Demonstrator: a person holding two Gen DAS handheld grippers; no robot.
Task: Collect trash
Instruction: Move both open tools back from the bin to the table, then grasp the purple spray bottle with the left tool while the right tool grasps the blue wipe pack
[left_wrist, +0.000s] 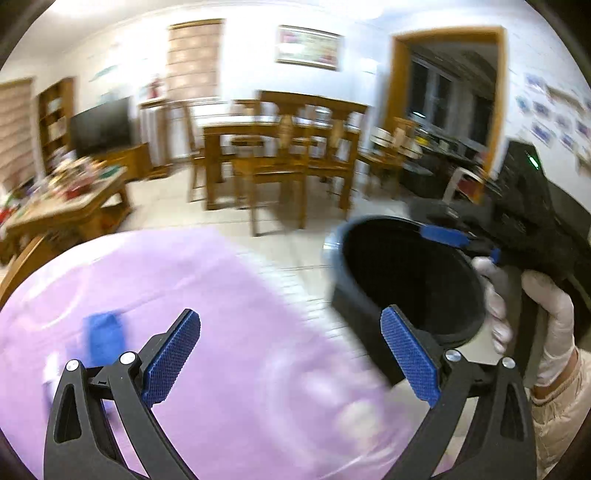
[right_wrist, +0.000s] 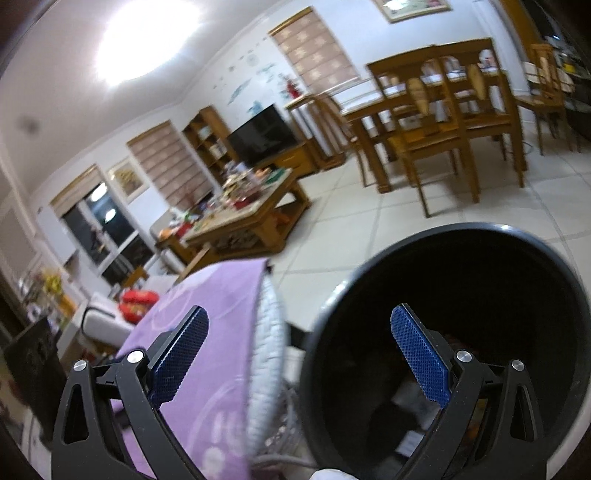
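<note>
A black round trash bin (right_wrist: 480, 295) is held up at the edge of a purple cloth-covered table (right_wrist: 207, 332). My right gripper (right_wrist: 308, 354) straddles the bin's near rim, one finger inside and one outside, jaws wide; whether it clamps the rim I cannot tell. Paper scraps (right_wrist: 410, 398) lie in the bin's bottom. In the left wrist view the bin (left_wrist: 406, 280) is tilted toward me at the right, with the right gripper's blue pad on its rim and a white-gloved hand (left_wrist: 546, 317) behind. My left gripper (left_wrist: 295, 358) is open and empty above the purple cloth (left_wrist: 184, 280). A blue item (left_wrist: 103, 332) lies on the cloth, blurred.
A wooden dining table with chairs (left_wrist: 280, 147) stands on the tiled floor behind. A cluttered wooden coffee table (right_wrist: 243, 210) is at the left, with a TV (right_wrist: 264, 134) and shelves beyond. A doorway (left_wrist: 450, 103) opens at the right.
</note>
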